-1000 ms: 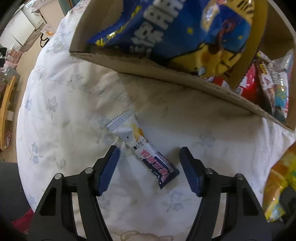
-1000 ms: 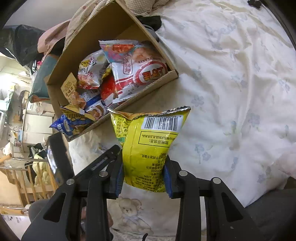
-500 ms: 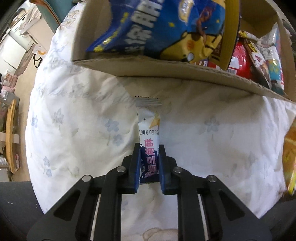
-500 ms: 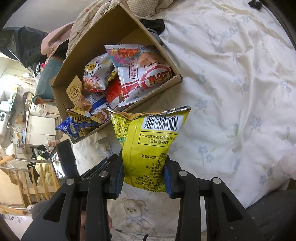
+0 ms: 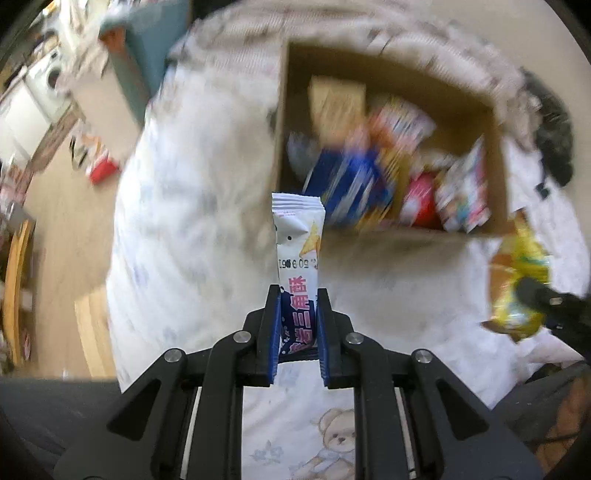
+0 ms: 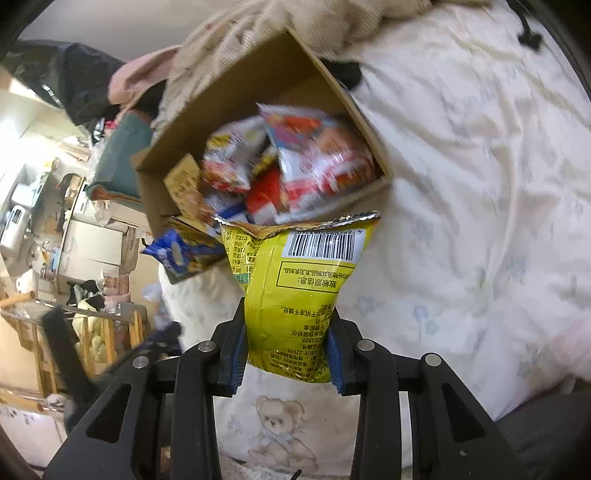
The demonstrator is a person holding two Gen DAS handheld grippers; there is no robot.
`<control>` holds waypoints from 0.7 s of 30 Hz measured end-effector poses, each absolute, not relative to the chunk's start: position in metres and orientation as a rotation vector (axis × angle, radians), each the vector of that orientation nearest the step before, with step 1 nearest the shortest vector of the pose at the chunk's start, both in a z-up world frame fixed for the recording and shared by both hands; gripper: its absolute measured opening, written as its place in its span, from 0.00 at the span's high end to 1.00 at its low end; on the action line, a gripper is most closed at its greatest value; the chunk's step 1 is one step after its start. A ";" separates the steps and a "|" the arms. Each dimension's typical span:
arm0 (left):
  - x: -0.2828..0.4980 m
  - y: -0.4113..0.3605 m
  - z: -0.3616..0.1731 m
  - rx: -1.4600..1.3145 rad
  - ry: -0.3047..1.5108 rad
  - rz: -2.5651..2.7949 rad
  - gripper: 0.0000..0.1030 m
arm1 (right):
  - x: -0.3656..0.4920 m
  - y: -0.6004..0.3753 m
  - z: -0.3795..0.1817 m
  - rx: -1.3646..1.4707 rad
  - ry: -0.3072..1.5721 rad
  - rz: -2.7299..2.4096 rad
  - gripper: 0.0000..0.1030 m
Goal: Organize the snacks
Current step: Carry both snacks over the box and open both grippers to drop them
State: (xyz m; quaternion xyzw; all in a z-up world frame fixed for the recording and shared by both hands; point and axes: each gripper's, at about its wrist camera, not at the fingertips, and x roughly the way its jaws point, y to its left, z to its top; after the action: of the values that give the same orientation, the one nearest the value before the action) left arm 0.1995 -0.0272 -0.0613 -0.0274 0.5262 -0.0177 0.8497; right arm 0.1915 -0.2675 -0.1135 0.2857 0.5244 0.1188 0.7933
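Note:
My left gripper (image 5: 297,295) is shut on a slim white and purple snack stick (image 5: 298,254), which stands up from the jaws above the bed. Ahead of it lies the open cardboard box (image 5: 495,155) with several snack packets, among them a blue bag (image 5: 347,184). My right gripper (image 6: 288,325) is shut on a yellow snack bag (image 6: 299,280) with a barcode, held upright in front of the same box (image 6: 266,77). In the left wrist view that yellow bag (image 5: 517,280) hangs at the right edge.
The box sits on a white flowered bedspread (image 6: 480,184) with a teddy bear print (image 6: 280,432) near me. Crumpled bedding (image 6: 332,22) lies behind the box. The bed's left edge drops to a wooden floor (image 5: 55,229) with furniture and clutter.
My left gripper closed on the snack stick that lay on the bedspread and lifted it well above the bed; the box now shows from above. The right gripper rose slightly with its bag.

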 end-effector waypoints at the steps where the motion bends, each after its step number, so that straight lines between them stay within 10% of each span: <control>1: 0.203 -0.029 -0.052 -0.041 1.081 -0.047 0.87 | 0.193 -0.267 -0.110 0.606 1.116 0.257 0.64; 21: 0.315 -0.065 -0.112 0.092 1.167 -0.119 0.87 | 0.330 -0.257 -0.108 0.257 1.092 0.128 0.64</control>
State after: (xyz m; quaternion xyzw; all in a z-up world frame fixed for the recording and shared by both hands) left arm 0.3150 -0.0650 -0.1118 0.0435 0.5503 -0.0562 0.8320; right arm 0.3299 -0.2573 -0.1083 0.1220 0.5176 0.0608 0.8447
